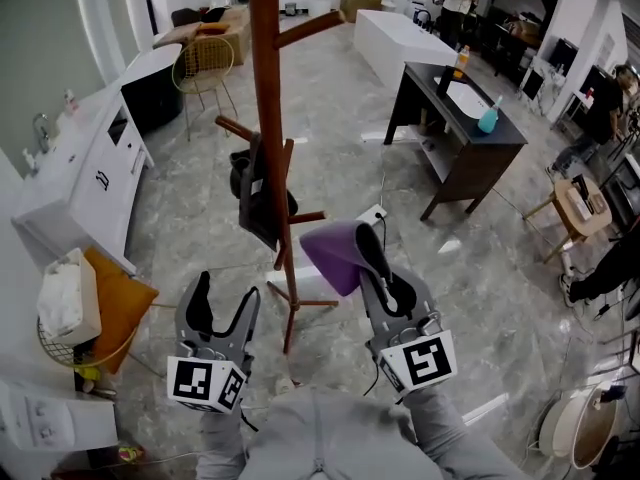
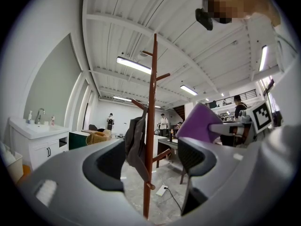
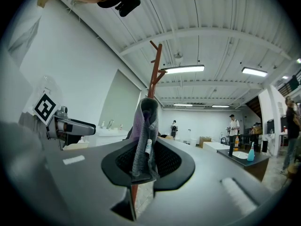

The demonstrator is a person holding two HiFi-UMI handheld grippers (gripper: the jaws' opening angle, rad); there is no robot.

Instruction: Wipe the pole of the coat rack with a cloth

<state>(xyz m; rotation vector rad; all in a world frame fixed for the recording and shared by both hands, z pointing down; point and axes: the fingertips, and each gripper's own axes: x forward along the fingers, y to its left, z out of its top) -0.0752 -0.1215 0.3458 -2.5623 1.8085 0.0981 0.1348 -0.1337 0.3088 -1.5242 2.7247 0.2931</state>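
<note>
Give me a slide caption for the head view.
Right gripper holds purple cloth near coat rack pole; left gripper open.

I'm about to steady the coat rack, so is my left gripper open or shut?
Open. The left gripper has its jaws apart, nothing between them; the coat rack pole shows beyond the gap.

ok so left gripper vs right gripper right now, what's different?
The left gripper has jaws apart and empty; the right gripper is shut on the purple cloth. The left one sits left of the coat rack pole, the right one to its right. Both carry a marker cube.
</note>
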